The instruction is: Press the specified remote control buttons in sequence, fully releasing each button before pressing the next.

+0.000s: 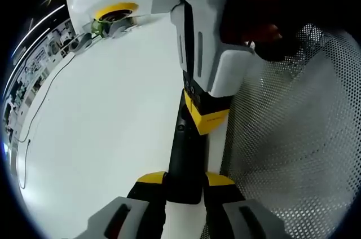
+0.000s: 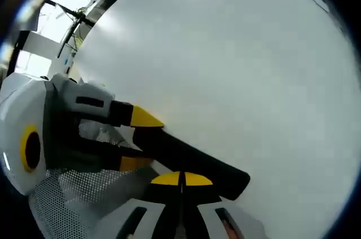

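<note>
A slim black remote control [image 1: 181, 157] lies along the white table [image 1: 101, 126] beside a mesh basket. My left gripper [image 1: 185, 180] is shut on its near end, one yellow-tipped jaw on each side. From above, my right gripper [image 1: 205, 116] comes down with a hand on its white body, and its yellow tip rests on the remote's top face. In the right gripper view, my right gripper [image 2: 181, 180] has its jaws shut together, tips against the remote [image 2: 189, 151]. The left gripper [image 2: 138, 140] clamps the remote's other end. Any buttons are hidden.
A white perforated mesh basket [image 1: 293, 137] stands right next to the remote, also seen as mesh [image 2: 84, 194]. A white device with a yellow ring [image 1: 115, 12] sits at the far table edge. A thin cable [image 1: 39, 109] trails across the table [image 2: 225, 53].
</note>
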Motion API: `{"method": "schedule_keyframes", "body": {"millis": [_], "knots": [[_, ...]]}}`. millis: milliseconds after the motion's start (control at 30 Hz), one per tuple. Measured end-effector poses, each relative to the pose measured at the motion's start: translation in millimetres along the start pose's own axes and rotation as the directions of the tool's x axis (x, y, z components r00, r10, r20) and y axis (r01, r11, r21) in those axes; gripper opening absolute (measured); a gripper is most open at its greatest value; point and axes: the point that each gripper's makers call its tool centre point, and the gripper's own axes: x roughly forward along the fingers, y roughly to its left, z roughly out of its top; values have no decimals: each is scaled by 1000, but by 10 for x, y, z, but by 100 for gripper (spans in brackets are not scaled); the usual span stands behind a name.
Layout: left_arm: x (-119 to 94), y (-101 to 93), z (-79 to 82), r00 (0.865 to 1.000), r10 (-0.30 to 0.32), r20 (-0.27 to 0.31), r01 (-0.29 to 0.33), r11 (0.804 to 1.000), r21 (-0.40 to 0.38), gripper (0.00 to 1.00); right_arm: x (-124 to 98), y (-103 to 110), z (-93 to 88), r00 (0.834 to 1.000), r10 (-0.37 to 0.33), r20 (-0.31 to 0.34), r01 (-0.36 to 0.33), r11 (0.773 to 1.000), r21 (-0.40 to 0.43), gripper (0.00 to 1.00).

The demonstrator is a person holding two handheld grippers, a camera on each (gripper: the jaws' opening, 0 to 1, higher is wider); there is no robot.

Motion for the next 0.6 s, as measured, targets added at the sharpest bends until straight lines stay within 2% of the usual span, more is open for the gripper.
{"method": "schedule_keyframes", "body": {"millis": [133,367,600], "knots": [[5,5,1,1000,1,3,-1,1000,-2,25,-23,-4,2,999,30,14,-30,998,48,0],[3,1,4,1000,1,3,-1,1000,0,25,-73,-83,44,999,-8,47,5,998,67,0],[4,-6,0,1000,1,4,-1,1000,-1,25,-58,-27,96,997,11,71,-15,998,59,0]]}}
